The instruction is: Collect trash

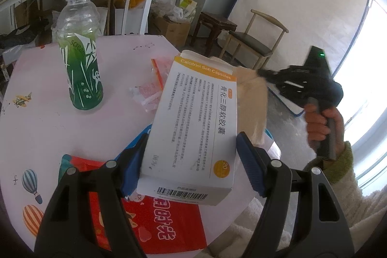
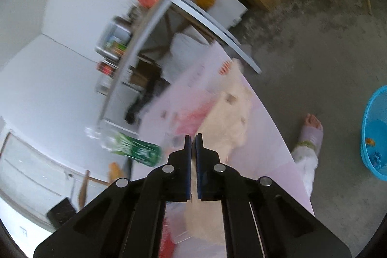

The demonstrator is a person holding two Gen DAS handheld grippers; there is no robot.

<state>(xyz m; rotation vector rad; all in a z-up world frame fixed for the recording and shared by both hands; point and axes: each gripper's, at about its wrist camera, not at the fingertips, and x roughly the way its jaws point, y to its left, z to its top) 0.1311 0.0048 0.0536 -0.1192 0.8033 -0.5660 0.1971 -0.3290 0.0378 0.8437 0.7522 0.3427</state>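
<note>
My left gripper [image 1: 191,139] is shut on a white and orange medicine box [image 1: 193,127], one blue pad on each long side, and holds it tilted above the pink table [image 1: 48,132]. To the right, beyond the table edge, a hand [image 1: 321,122] holds my right gripper [image 1: 260,74]. A blurred beige sheet of paper or tissue [image 1: 254,98] hangs from its tip. In the right wrist view, the right gripper [image 2: 193,137] has its pads together on that beige sheet [image 2: 229,113], which runs on beneath the fingers.
A green-labelled plastic bottle [image 1: 81,64] stands at the table's back left. Clear wrappers [image 1: 154,86] lie mid-table and a red packet [image 1: 157,217] near the front. A blue basin [image 2: 375,134] sits on the floor at the right, near a foot [image 2: 312,127]. A chair [image 1: 254,40] stands beyond.
</note>
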